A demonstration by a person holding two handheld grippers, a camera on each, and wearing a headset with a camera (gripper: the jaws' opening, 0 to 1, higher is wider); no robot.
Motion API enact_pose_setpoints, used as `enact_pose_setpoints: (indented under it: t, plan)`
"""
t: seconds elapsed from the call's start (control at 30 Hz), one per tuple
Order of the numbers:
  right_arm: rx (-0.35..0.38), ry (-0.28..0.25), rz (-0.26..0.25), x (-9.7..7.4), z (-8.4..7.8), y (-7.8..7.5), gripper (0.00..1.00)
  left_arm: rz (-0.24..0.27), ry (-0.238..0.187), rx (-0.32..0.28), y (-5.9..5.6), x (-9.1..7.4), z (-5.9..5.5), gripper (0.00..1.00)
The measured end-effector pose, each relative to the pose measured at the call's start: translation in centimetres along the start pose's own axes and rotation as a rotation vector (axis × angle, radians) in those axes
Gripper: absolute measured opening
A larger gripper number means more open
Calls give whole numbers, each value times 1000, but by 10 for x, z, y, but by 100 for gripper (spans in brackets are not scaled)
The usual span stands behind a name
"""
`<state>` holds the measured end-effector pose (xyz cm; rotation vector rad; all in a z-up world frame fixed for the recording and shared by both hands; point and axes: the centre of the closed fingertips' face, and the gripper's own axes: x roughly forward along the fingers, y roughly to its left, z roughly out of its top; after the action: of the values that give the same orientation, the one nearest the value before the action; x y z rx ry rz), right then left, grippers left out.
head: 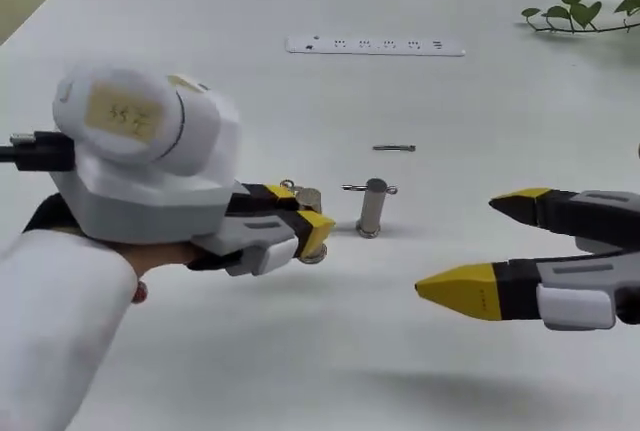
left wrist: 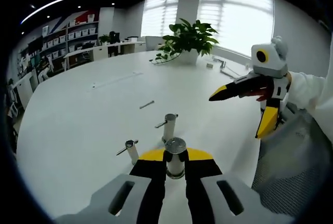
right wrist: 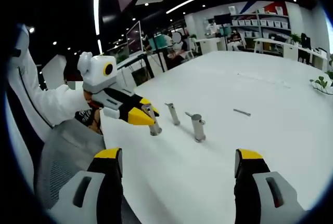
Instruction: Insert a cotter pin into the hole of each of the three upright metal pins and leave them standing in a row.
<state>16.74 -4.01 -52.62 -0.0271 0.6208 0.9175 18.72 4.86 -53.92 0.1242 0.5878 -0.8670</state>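
Three upright metal pins stand close together on the white table [head: 200, 361]. My left gripper [head: 313, 232] is shut on the nearest pin [left wrist: 175, 157], which rests on the table and shows no cotter pin in the left gripper view. The middle pin [head: 372, 207] carries a cotter pin through its top. The third pin [left wrist: 132, 150], partly hidden behind the left jaws in the head view, also has one. A loose cotter pin [head: 393, 148] lies flat beyond them. My right gripper [head: 458, 247] hovers open to the right, holding nothing.
A white power strip [head: 375, 46] lies at the far side of the table. A potted plant [head: 590, 6] reaches in at the back right. A grey mesh chair back [right wrist: 67, 167] stands near the person's white sleeve [head: 60, 331].
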Motion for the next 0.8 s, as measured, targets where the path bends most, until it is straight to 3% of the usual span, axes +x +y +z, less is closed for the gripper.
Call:
enact_pose_setpoints:
  t: [0.2,0.57,0.8]
  plan:
    - [3,0,2,0,-1,1,87,5,16,-47,0,6,-11,10]
    - [8,3,6,-2,-2,4,87,61,52,-54,8,14,-27,10]
    - [11,5,0,-3,-3,3,87,81,52,-57,8,17,-30,10]
